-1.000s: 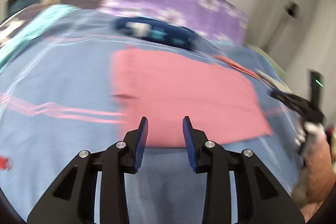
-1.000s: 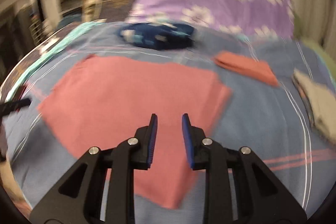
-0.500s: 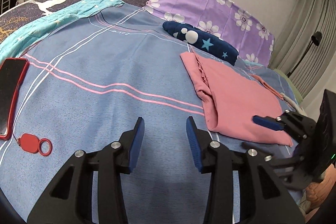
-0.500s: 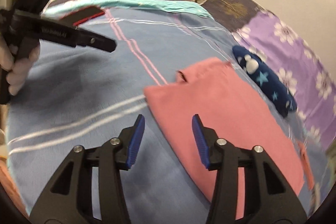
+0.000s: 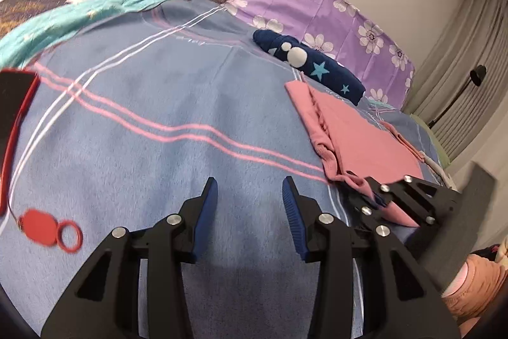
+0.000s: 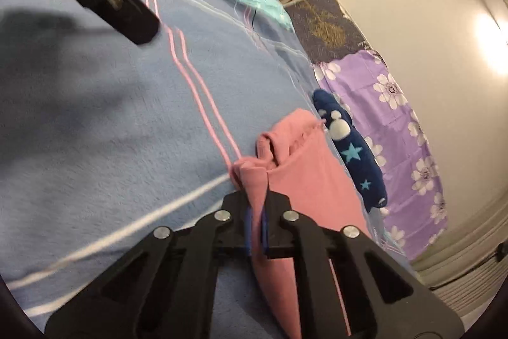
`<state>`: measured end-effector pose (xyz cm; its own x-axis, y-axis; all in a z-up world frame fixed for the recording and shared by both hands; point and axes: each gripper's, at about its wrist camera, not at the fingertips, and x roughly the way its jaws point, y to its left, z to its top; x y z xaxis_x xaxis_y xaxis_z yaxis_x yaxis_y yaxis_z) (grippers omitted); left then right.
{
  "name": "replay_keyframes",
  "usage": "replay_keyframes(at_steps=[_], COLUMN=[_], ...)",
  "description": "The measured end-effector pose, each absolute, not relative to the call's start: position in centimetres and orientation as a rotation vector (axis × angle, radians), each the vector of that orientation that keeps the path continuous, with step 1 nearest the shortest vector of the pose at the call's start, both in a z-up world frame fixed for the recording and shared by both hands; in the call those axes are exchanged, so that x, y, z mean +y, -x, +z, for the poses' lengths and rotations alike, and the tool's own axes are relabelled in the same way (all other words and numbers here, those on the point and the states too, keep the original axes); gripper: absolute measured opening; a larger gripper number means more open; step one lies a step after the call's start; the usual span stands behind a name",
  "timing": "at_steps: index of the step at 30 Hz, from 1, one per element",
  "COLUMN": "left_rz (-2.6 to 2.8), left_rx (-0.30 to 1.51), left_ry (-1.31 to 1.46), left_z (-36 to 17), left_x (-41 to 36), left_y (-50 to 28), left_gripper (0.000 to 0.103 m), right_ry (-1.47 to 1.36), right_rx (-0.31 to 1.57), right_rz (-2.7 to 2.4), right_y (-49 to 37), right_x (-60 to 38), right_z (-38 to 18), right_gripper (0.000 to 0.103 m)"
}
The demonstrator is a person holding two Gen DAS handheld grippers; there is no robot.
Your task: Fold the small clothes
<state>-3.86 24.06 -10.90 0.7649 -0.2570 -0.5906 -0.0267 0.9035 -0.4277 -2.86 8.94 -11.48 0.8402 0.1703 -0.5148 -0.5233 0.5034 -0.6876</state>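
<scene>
Right gripper pinching the pink garment's corner on the bed

The red phone (image 5: 12, 129) lies at far left of the blue striped blanket (image 5: 152, 154); the left gripper (image 5: 250, 199) hovers released over bare blanket; the right gripper (image 6: 255, 212) is clenched on the pink garment (image 6: 304, 180), beside the navy star-patterned cloth (image 6: 355, 154).

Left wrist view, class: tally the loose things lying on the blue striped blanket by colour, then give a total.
Pink: 1, the pink garment.
Navy: 1, the navy star-print cloth.
Red: 2, the red-cased phone and the red key fob.
Total: 4.
</scene>
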Motion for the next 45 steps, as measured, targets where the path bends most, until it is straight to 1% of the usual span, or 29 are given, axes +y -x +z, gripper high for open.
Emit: replay_keyframes(at_steps=[2, 7, 9, 13, 16, 20, 21, 22, 23, 28, 29, 31, 33, 35, 36, 37, 38, 39, 40, 41, 45], left_rz=[-0.144, -0.252, -0.293, -0.421, -0.492, -0.552, -0.564, -0.566, -0.557, -0.466, -0.460, -0.431, -0.413, -0.420, -0.415, -0.401, -0.389, -0.384, -0.384, -0.390, -0.427], left_rx=[0.692, 0.744, 0.778, 0.867, 0.917, 0.948, 0.940, 0.933, 0.925, 0.859, 0.856, 0.878, 0.903, 0.893, 0.886, 0.872, 0.857, 0.841, 0.832, 0.824, 0.849], left_ry=[0.425, 0.493, 0.498, 0.593, 0.663, 0.765, 0.767, 0.764, 0.755, 0.694, 0.682, 0.649, 0.657, 0.690, 0.693, 0.691, 0.688, 0.696, 0.710, 0.730, 0.720], left_z=[-10.5, -10.2, -10.3, -11.4, -12.8, -13.8, -13.7, -13.6, -13.4, -12.0, -12.1, -12.8, -13.9, -14.1, -14.0, -13.7, -13.5, -13.2, -13.1, -12.9, -12.3], left_x=[24.2, 24.6, 23.9, 22.0, 20.2, 19.2, 18.9, 18.8, 18.7, 19.6, 19.7, 19.8, 19.8, 20.4, 20.7, 21.0, 21.4, 22.0, 22.4, 22.8, 22.4], left_y=[3.2, -1.5, -3.6, -7.2, -8.9, -9.5, -9.3, -9.2, -9.0, -8.0, -7.9, -7.9, -8.1, -8.0, -7.9, -7.9, -7.9, -7.9, -8.1, -8.4, -11.8], left_gripper=[0.043, 0.043, 0.043, 0.043, 0.043, 0.042, 0.040, 0.024, 0.005, 0.005, 0.005, 0.005, 0.005, 0.008, 0.008, 0.012, 0.021, 0.026, 0.037, 0.044, 0.049], right_ry=[0.866, 0.636, 0.570, 0.467, 0.387, 0.313, 0.299, 0.288, 0.280, 0.290, 0.305, 0.364, 0.466, 0.553, 0.581, 0.609, 0.621, 0.631, 0.637, 0.641, 0.649], right_rx=[0.396, 0.537, 0.554, 0.549, 0.580, 0.627, 0.636, 0.642, 0.649, 0.651, 0.651, 0.660, 0.652, 0.641, 0.633, 0.625, 0.621, 0.619, 0.618, 0.618, 0.622], right_rz=[0.458, 0.510, 0.523, 0.534, 0.529, 0.521, 0.520, 0.521, 0.522, 0.576, 0.595, 0.651, 0.670, 0.674, 0.672, 0.669, 0.665, 0.660, 0.657, 0.655, 0.651], right_y=[2.9, -0.1, -0.3, -0.5, -1.3, -2.2, -2.3, -2.4, -2.5, -2.2, -2.0, -1.4, -0.4, 0.5, 0.7, 1.1, 1.1, 1.2, 1.3, 1.3, 1.2], right_x=[7.9, 5.4, 4.7, 3.3, 2.2, 1.3, 1.1, 1.0, 0.9, 1.4, 1.8, 3.0, 4.7, 6.0, 6.4, 6.8, 6.9, 7.0, 7.1, 7.1, 7.2], right_z=[-9.8, -8.9, -8.7, -8.1, -8.0, -8.3, -8.4, -8.4, -8.4, -8.5, -8.6, -9.1, -9.8, -10.5, -10.7, -10.9, -11.0, -11.1, -11.2, -11.3, -11.5], right_gripper=[0.004, 0.004, 0.004, 0.004, 0.004, 0.005, 0.005, 0.005, 0.005, 0.007, 0.010, 0.011, 0.012, 0.016, 0.016, 0.016, 0.017, 0.017, 0.017, 0.017, 0.017])
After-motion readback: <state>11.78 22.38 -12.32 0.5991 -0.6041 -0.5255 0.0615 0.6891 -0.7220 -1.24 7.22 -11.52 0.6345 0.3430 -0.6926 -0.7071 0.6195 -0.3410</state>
